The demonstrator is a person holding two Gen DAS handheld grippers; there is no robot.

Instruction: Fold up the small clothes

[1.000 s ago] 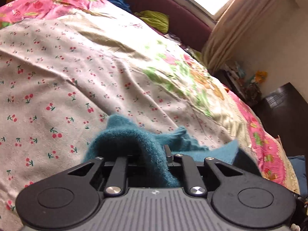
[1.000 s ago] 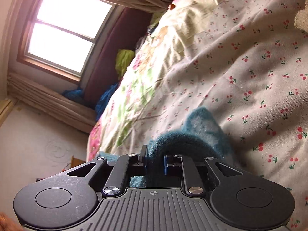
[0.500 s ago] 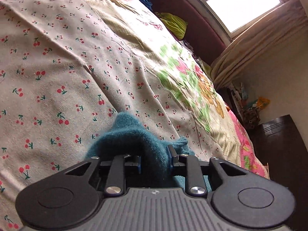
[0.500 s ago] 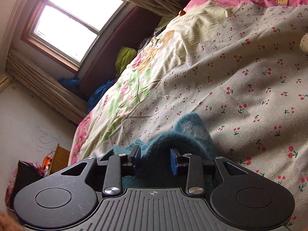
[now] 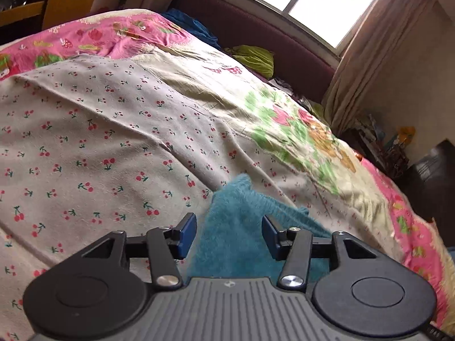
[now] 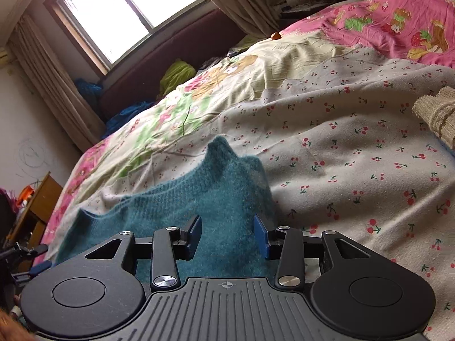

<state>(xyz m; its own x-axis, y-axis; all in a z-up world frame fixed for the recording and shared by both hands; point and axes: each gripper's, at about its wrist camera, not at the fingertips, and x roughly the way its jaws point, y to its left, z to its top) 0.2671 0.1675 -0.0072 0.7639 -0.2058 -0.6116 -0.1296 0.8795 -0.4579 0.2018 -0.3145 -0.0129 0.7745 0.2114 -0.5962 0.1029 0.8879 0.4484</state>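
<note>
A fuzzy teal knit garment [image 5: 241, 227] lies on the cherry-print bed sheet [image 5: 99, 142], close in front of both grippers. My left gripper [image 5: 229, 236] is open, its blue pads apart over the garment's left corner. In the right wrist view the same garment [image 6: 204, 193] spreads leftward, with a peaked corner standing up. My right gripper [image 6: 227, 236] is open, its jaws apart above the garment's right end. Neither gripper holds cloth.
A beige knit piece [image 6: 435, 113] lies on the sheet at the far right. A pink strawberry-print quilt [image 6: 398, 28] borders the sheet. A dark red headboard [image 5: 270, 37], a green cloth [image 5: 253, 56], a window and curtains are behind. A wooden cabinet [image 6: 37, 204] stands left.
Both grippers were shut on the teal garment a second ago. Both have opened and let it go, and it now rests on the sheet.
</note>
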